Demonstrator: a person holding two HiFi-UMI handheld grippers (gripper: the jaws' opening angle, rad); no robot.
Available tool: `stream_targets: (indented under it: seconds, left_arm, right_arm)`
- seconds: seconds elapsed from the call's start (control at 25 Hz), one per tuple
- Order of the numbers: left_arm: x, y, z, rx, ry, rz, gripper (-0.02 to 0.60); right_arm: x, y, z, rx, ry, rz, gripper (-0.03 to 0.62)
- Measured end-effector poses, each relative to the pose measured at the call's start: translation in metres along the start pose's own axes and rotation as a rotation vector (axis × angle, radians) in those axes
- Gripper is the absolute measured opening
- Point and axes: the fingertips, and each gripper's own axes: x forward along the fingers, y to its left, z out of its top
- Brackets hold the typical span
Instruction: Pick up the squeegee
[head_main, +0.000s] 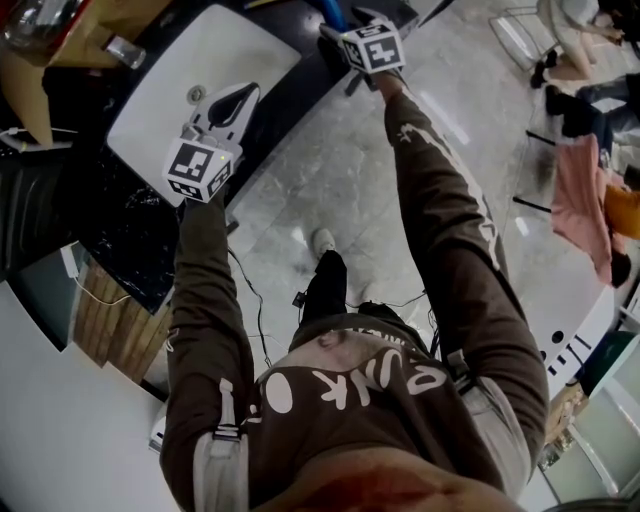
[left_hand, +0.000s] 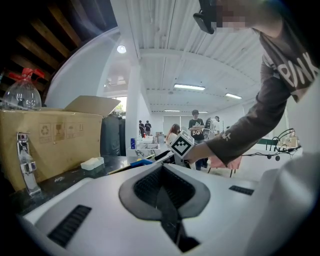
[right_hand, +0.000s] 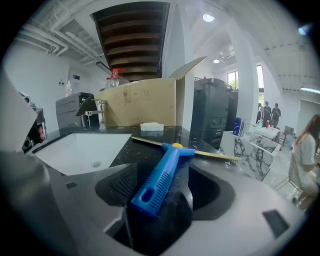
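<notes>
The squeegee (right_hand: 159, 181) has a blue ribbed handle and a long yellow blade (right_hand: 212, 154), and it lies on the black speckled counter (right_hand: 132, 152). My right gripper (right_hand: 163, 173) straddles the handle with its jaws partly apart; a dark gap shows on each side of the handle, so the pads are off it. In the head view that gripper (head_main: 350, 24) is at the top, over the blue handle (head_main: 334, 14). My left gripper (head_main: 238, 98) hovers over the white sink, jaws together and empty. The left gripper view shows the squeegee (left_hand: 142, 162) far off beside the right gripper's marker cube (left_hand: 181, 144).
A white sink (right_hand: 80, 150) lies left of the squeegee, with a chrome tap (left_hand: 26, 165) behind it. An open cardboard box (right_hand: 140, 107), a clear spray bottle (left_hand: 22, 92) and a white bar (right_hand: 151, 126) stand at the back. A dark bin (right_hand: 215, 112) is on the right.
</notes>
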Motion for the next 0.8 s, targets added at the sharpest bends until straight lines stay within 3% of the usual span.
stream_targets:
  seconds: [0.4, 0.8]
  left_arm:
    - [0.006, 0.001, -0.003, 0.008, 0.012, -0.002, 0.002]
    - [0.005, -0.002, 0.006, 0.022, 0.009, -0.006, 0.002]
  right_arm:
    - [0.011, 0.006, -0.022, -0.065, 0.157, -0.019, 0.229]
    - [0.005, -0.006, -0.025, 0.021, 0.163, -0.099, 0.169]
